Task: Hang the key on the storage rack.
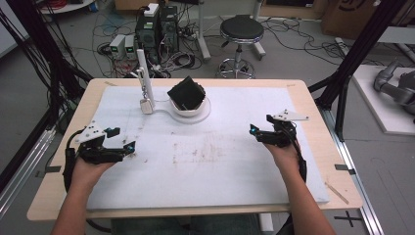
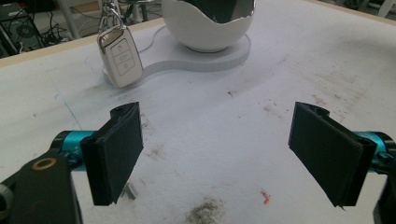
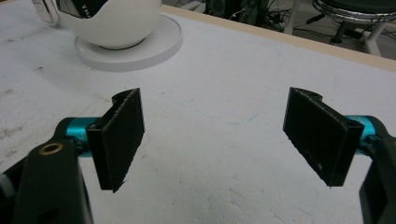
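- Car key [image 2: 120, 56] hangs from a white upright post [image 1: 143, 73] by its ring; the post rises from the narrow end of a flat white base [image 1: 164, 110], and the key's lower end is close to that base, whether touching I cannot tell.
- On the round end of the same base sits a white egg-shaped bowl [image 2: 210, 25] with a broken-looking rim, and a dark black object [image 1: 186, 93] stands inside it.
- Taking the bowl as landmark: the key is just beside it on the left in the high view, the left gripper [image 1: 119, 138] is well apart from it toward the person and to the left, and the right gripper [image 1: 260, 126] is well apart toward the person and to the right.
- Both grippers are held over the white mat [image 1: 205, 161], with nothing between the jaws; in each gripper view the two black pads stand wide apart.
- The step in hand looks like the start: an approach to the key, no contact yet.
- The left gripper is the nearer one and already points at the key, so I judge it the likely one to go.
- The next move calls for going forward to the post, bringing the spread jaws around the flat key body, closing gently, then lifting so the ring comes free of the hook.
- The key can swing, so a slow approach is better.
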Motion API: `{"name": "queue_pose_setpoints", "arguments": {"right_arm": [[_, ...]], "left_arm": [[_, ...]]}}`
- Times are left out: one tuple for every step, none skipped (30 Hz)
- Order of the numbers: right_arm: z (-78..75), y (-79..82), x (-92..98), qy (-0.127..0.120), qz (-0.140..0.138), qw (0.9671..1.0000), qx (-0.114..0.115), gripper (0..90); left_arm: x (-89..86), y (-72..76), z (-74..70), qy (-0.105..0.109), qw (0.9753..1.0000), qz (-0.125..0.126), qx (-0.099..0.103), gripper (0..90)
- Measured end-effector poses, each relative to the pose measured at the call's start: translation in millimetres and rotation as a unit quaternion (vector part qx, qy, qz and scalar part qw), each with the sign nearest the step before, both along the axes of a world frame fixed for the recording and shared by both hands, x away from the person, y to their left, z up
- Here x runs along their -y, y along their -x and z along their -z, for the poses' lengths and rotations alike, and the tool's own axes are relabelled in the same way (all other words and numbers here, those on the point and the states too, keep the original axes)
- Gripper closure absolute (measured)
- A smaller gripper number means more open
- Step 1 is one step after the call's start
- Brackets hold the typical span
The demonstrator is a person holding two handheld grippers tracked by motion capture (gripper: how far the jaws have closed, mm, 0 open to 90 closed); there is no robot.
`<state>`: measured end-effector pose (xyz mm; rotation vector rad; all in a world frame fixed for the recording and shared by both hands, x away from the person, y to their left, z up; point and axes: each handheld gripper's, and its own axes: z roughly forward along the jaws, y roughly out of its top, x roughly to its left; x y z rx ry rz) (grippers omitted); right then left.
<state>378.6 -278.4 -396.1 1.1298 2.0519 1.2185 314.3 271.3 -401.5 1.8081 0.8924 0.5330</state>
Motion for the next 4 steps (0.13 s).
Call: {"name": "queue_pose_setpoints", "arguments": {"right_arm": [[0.0, 0.0, 0.0, 0.000, 0.000, 1.0000, 0.000, 20.9], [0.0, 0.0, 0.1, -0.001, 0.001, 1.0000, 0.000, 20.9], [0.1, 0.0, 0.4, -0.001, 0.001, 1.0000, -0.001, 20.9], [0.4, -0.1, 0.9, -0.001, 0.002, 1.0000, 0.000, 20.9]], "left_arm": [[-0.5, -0.1, 0.0, -0.002, 1.0000, 0.000, 0.000, 17.8], [-0.5, 0.0, 0.2, -0.001, 1.0000, 0.000, -0.001, 17.8], [-0.5, -0.2, 0.3, -0.001, 1.0000, -0.001, -0.001, 17.8], [-0.4, -0.4, 0.4, -0.001, 1.0000, -0.002, -0.001, 17.8]]}}
